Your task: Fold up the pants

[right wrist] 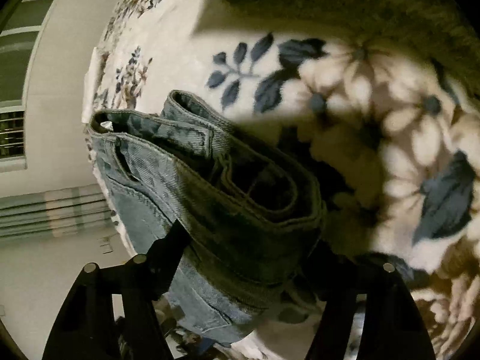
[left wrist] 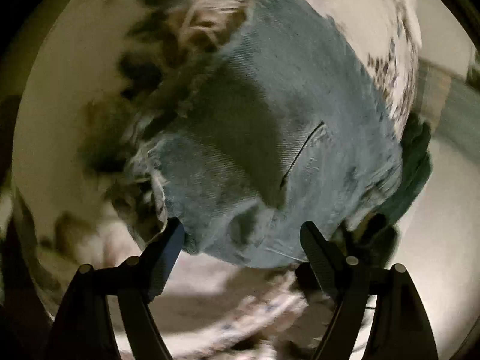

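Note:
The pants are light blue jeans (left wrist: pixel 270 138) folded into a stack on a floral bed cover (left wrist: pixel 375 30). In the left wrist view a frayed hem faces me, and my left gripper (left wrist: pixel 243 234) stands open with its fingers on either side of the folded leg end. In the right wrist view the waistband end of the jeans (right wrist: pixel 228 180) shows as stacked layers. My right gripper (right wrist: pixel 249 246) is open around that end; its left finger (right wrist: pixel 171 246) lies on the denim, and its right finger is partly hidden in shadow.
The white bed cover with blue leaves and pale flowers (right wrist: pixel 375 105) spreads under the jeans. A wall with a window and a striped curtain (right wrist: pixel 45 210) lies to the left in the right wrist view. A dark fuzzy blanket (right wrist: pixel 330 0) lies at the top.

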`<action>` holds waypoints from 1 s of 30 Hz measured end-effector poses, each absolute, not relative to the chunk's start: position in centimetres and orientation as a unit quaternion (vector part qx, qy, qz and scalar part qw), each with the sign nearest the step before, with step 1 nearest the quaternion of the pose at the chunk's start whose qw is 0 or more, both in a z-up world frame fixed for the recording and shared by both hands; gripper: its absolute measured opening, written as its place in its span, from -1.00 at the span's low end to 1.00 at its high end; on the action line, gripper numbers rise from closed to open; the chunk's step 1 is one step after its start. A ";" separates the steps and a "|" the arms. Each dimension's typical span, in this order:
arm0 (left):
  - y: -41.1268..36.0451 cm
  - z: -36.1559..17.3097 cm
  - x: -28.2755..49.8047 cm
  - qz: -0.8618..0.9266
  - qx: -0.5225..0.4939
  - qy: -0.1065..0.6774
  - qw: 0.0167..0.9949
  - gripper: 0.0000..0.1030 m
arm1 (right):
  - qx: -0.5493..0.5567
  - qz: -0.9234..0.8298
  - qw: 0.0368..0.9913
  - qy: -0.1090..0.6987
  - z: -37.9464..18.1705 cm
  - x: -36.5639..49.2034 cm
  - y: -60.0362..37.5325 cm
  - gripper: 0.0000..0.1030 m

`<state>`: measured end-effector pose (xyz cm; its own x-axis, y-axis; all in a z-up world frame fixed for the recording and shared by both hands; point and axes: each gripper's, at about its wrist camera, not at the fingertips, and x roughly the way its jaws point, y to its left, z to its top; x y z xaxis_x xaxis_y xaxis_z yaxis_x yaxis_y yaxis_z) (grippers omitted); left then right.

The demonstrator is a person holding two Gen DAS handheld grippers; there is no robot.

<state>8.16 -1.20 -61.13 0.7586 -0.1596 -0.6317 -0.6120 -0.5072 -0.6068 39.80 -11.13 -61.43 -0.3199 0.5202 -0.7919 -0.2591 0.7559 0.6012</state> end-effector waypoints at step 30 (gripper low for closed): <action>-1.9 -63.3 8.4 0.314 -0.852 0.089 0.409 0.10 | 0.125 0.409 0.545 0.721 -62.1 39.0 -13.0 -0.10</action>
